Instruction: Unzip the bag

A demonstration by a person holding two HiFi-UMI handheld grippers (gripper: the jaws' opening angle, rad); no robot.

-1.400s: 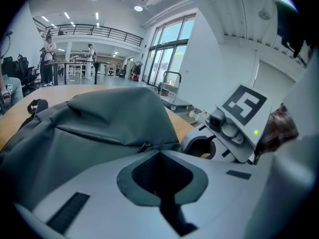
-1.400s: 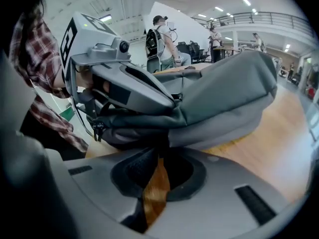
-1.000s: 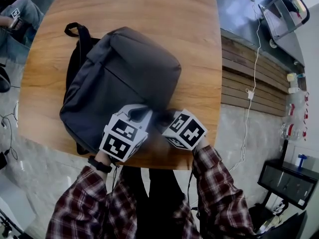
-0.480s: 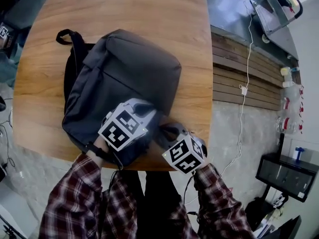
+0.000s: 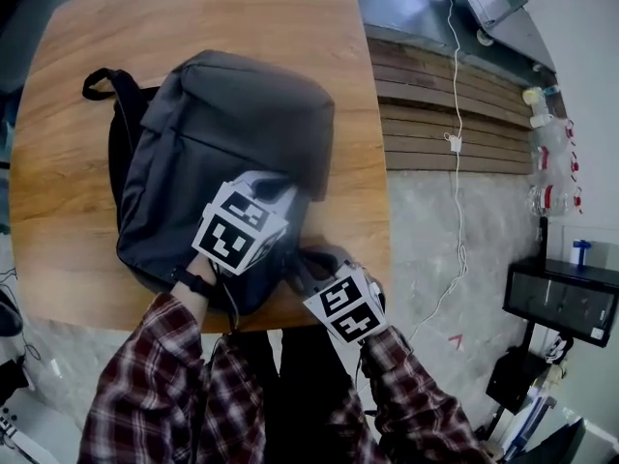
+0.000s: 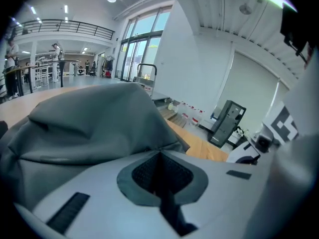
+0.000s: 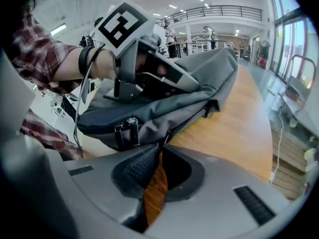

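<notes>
The left gripper (image 6: 159, 154) is clenched, its jaws pressed together with a pinch of the bag's (image 5: 227, 133) grey cloth caught at their tips. The cloth rises in folds straight beyond them. From the head view this gripper sits on the near right part of the bag, and its marker cube (image 5: 239, 236) faces up.

The right gripper (image 7: 160, 148) is clenched on the zipper pull (image 7: 167, 135), a thin light tab that runs from the bag's lower edge into the jaw tips. Behind the tips a narrow slit between the jaws shows the wood of the table (image 5: 193, 17). This gripper is low and close to the person, at the near edge of the table by the bag's near right corner. Just left of the pull, a small buckle (image 7: 127, 131) hangs on the bag's side.

The bag is a dark grey backpack lying flat on the wooden table. Its black strap (image 5: 104, 87) loops out at the far left. Plaid sleeves (image 5: 164, 385) cover both arms, and a black band (image 5: 193, 283) circles the left wrist.

To the right of the table, a white cable (image 5: 455, 143) trails down across the floor, and a black cabinet (image 5: 561, 303) stands well apart from the table.
</notes>
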